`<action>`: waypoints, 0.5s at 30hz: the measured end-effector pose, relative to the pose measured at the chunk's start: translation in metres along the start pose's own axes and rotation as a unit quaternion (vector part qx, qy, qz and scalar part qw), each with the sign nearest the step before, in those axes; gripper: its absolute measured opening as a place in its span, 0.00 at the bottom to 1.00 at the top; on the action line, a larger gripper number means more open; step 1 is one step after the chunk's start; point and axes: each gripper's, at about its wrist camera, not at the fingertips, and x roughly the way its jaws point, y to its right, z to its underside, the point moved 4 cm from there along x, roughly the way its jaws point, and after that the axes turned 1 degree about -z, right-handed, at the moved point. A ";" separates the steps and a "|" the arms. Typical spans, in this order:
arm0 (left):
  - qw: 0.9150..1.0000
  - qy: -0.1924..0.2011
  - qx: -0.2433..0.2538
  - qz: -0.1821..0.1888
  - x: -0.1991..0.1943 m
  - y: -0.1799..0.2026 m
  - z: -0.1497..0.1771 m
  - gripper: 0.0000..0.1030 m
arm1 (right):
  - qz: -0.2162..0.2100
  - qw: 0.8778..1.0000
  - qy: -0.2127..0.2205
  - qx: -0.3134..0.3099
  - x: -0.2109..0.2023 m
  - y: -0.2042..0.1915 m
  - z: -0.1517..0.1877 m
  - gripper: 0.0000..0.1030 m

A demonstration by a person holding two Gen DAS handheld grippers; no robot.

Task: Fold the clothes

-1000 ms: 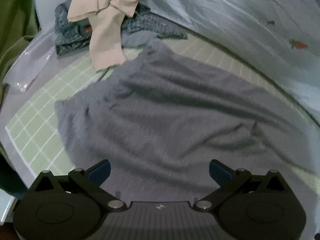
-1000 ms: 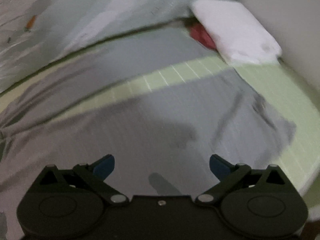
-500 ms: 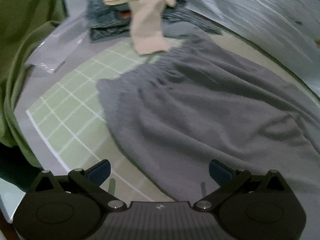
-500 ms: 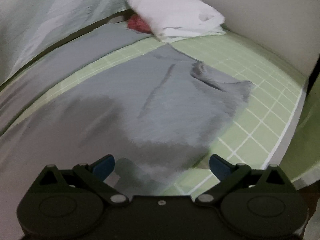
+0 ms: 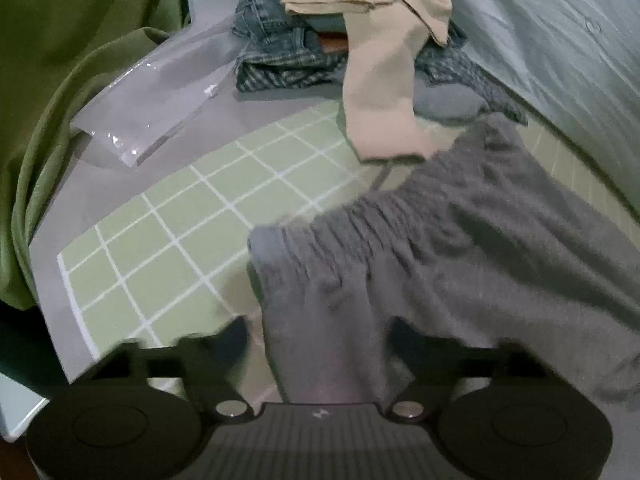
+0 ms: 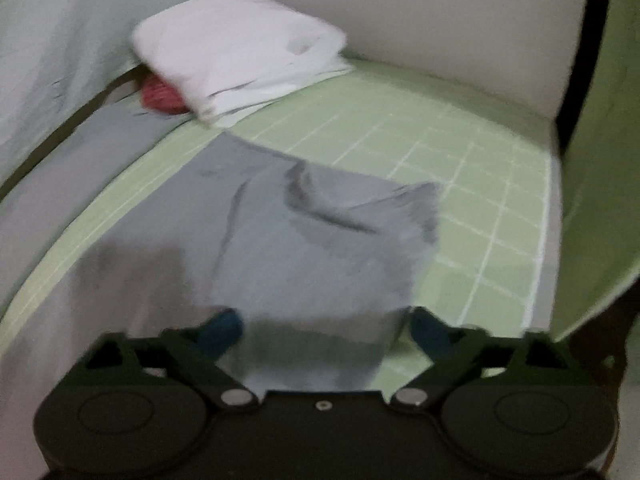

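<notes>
Grey trousers (image 5: 460, 248) lie spread on a green gridded mat (image 5: 168, 240). Their gathered elastic waistband (image 5: 360, 216) runs across the left wrist view. My left gripper (image 5: 320, 336) is open and low over the waistband's near corner, with grey cloth lying between its blurred fingers. In the right wrist view the trouser leg end (image 6: 320, 232) lies on the mat (image 6: 472, 184), slightly rumpled at its far edge. My right gripper (image 6: 324, 328) is open, its blue-tipped fingers (image 6: 224, 328) straddling the near part of that leg.
A heap of clothes sits behind the waistband: a beige garment (image 5: 380, 80) draped over denim and plaid pieces (image 5: 276, 56). A clear plastic bag (image 5: 152, 96) and green fabric (image 5: 60, 92) lie left. A folded white item (image 6: 240, 48) and something red (image 6: 160, 96) sit by the wall.
Both grippers dropped closer to the trousers. The left swung toward the waistband corner, the right toward the leg end. Cloth now lies between each pair of fingers.
</notes>
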 end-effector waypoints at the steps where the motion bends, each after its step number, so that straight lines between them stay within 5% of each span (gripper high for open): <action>1: 1.000 -0.001 -0.003 0.000 0.000 -0.001 -0.003 0.48 | 0.001 1.000 0.001 -0.001 0.000 0.000 -0.003 0.63; 3: 1.000 -0.009 -0.016 0.008 0.000 -0.004 -0.007 0.21 | -0.005 1.000 -0.003 -0.007 -0.001 -0.002 -0.004 0.33; 6: 0.998 -0.018 -0.049 0.040 -0.005 -0.008 -0.009 0.05 | -0.013 1.000 -0.008 -0.015 -0.006 -0.002 -0.009 0.02; 10: 0.996 -0.004 -0.068 0.063 -0.027 -0.011 -0.013 0.03 | -0.054 0.998 0.009 0.023 -0.035 0.013 -0.029 0.02; 15: 0.995 0.022 -0.081 0.047 -0.066 -0.025 -0.025 0.03 | -0.105 0.992 0.031 0.070 -0.073 0.031 -0.054 0.01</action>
